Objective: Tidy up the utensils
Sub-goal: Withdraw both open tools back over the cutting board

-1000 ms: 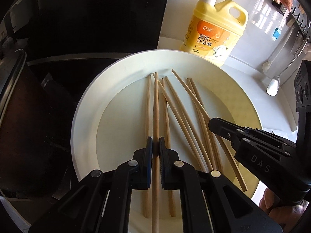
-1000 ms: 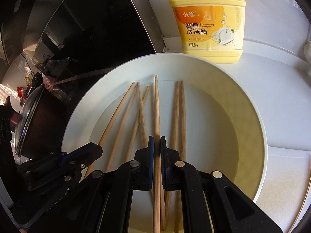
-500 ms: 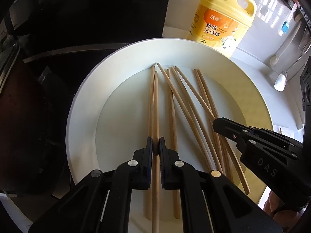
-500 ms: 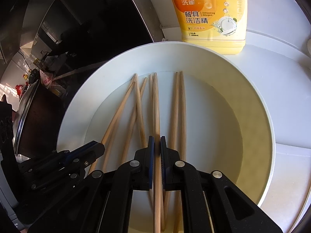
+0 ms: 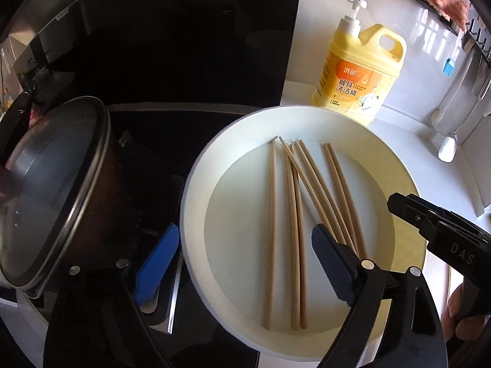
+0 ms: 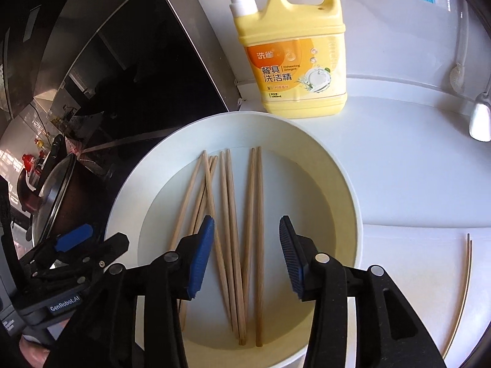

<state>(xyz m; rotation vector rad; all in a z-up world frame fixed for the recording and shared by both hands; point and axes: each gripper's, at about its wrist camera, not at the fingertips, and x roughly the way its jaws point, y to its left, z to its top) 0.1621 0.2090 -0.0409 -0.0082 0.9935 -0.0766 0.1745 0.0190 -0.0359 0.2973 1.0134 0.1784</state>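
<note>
Left gripper (image 5: pixel 242 262) stands wide open above the near left part of the white plate (image 5: pixel 196 184); its jaws have just been opening, and nothing is held between them. One blue pad (image 5: pixel 158 263) hangs over the dark stovetop (image 5: pixel 184 61) just outside the plate's rim, the other over the plate floor. Far left, a lidded pot (image 5: pixel 52 190) sits on the stovetop, near the plate's rim.

Wooden chopsticks (image 5: pixel 294 230) lie loose on the plate floor, roughly parallel, pointing away from the cameras: one alone at left, a crossed cluster in the middle, a close pair at right. None is lifted.

Right gripper (image 6: pixel 245 254) hovers over the near side of the plate (image 6: pixel 346 190), jaws about half open and just been opening; the middle chopsticks (image 6: pixel 233 230) run beneath the gap, and no pad presses on them.

Behind the plate stands a yellow detergent bottle (image 6: pixel 294 55) with a white pump, on the white counter (image 6: pixel 414 184). Farther right, spoons (image 5: pixel 448 147) hang against the wall.
</note>
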